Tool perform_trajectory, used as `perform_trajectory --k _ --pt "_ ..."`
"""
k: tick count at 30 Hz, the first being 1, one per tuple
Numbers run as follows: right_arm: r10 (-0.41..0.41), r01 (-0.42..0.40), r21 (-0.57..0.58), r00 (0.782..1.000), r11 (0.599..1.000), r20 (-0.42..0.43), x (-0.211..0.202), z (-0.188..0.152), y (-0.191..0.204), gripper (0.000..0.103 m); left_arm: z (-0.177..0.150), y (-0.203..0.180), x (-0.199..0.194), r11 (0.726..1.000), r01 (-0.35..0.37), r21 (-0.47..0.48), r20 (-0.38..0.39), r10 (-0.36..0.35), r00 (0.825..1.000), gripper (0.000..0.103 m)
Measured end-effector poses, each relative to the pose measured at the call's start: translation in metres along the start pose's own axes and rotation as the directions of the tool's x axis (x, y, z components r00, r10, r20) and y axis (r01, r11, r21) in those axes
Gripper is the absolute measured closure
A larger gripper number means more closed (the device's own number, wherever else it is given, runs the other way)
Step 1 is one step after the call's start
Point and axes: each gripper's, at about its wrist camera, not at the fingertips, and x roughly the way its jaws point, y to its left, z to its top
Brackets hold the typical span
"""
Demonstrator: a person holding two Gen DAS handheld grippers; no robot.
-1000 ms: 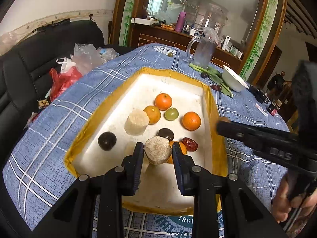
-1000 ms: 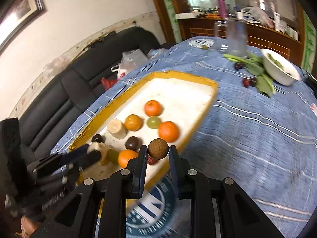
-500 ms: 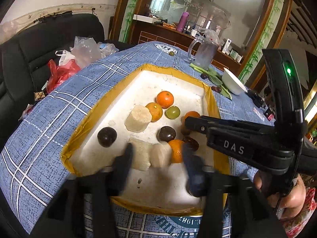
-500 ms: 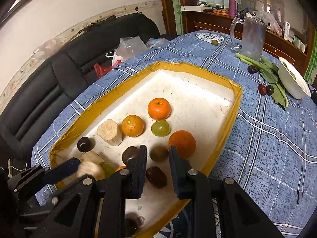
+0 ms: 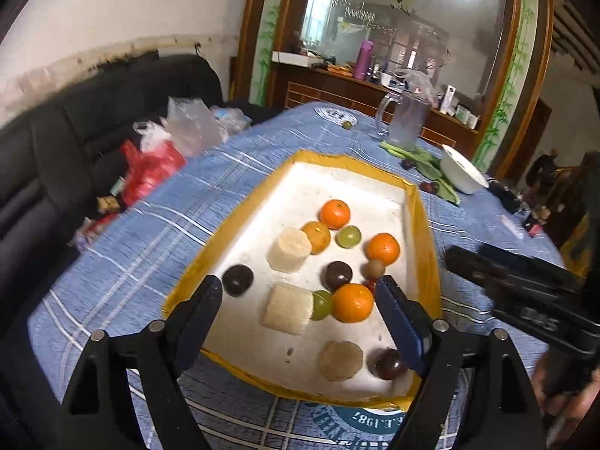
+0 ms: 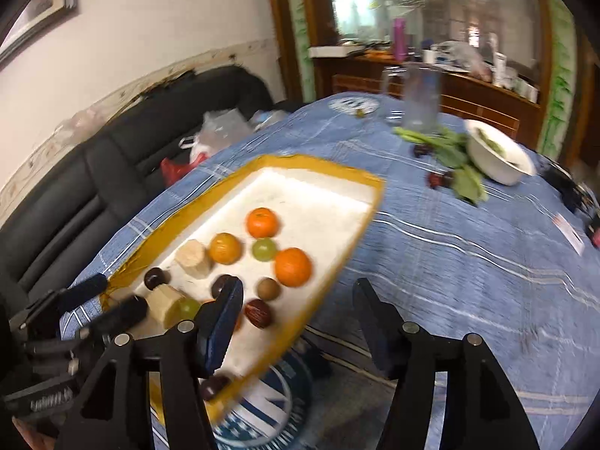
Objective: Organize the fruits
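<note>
A white tray with a yellow rim [image 5: 423,225] [image 6: 330,281] holds several fruits: oranges [image 5: 335,213] [image 6: 262,222], green grapes [image 5: 348,236], dark plums [image 5: 237,279], a red date [image 6: 258,313], a small brown round fruit [image 5: 373,269] [image 6: 269,288] and pale sugarcane chunks [image 5: 288,308] [image 5: 340,360]. My left gripper [image 5: 298,298] is open and empty above the tray's near end. My right gripper [image 6: 298,302] is open and empty over the tray's right rim; it also shows in the left wrist view [image 5: 525,296].
A blue checked tablecloth [image 6: 450,262] covers the table. At the far end stand a glass pitcher [image 5: 407,123], a white bowl [image 6: 498,157], green leaves [image 6: 453,157] and loose dark fruits [image 6: 437,180]. A black sofa with plastic bags [image 5: 165,150] lies left.
Both grippers opened. The left let go of its pale chunk and the right let go of the small brown fruit; both now lie in the tray. Both grippers drew back.
</note>
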Motion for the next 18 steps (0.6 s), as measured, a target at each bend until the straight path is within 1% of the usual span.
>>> perform_trajectory --k 4,6,9,11,18 --pt "-0.027 0.025 0.072 0.999 0.997 0.037 -0.025 -0.015 -0.021 0.037 -0.001 -0.011 -0.006 0.999 -0.039 0.034 0.024 0.038 0.999 0.017" --pt "-0.049 0.043 0.092 0.997 0.995 0.061 -0.037 -0.024 -0.027 0.037 -0.001 -0.017 -0.01 0.998 -0.046 0.047 0.031 0.044 0.999 0.016" --pt "-0.079 0.072 0.09 0.993 0.993 0.082 -0.047 -0.035 -0.028 0.032 -0.001 -0.024 -0.014 0.996 -0.058 0.061 0.035 0.056 0.998 0.016" --pt "-0.091 0.084 0.084 0.992 0.993 0.086 -0.05 -0.042 -0.026 0.032 -0.002 -0.029 -0.017 0.995 -0.063 0.072 0.036 0.061 0.998 0.015" --pt "-0.084 0.077 0.077 0.993 0.994 0.087 -0.06 -0.06 -0.022 0.031 -0.006 -0.044 -0.028 0.991 -0.085 0.101 0.052 0.08 0.995 0.015"
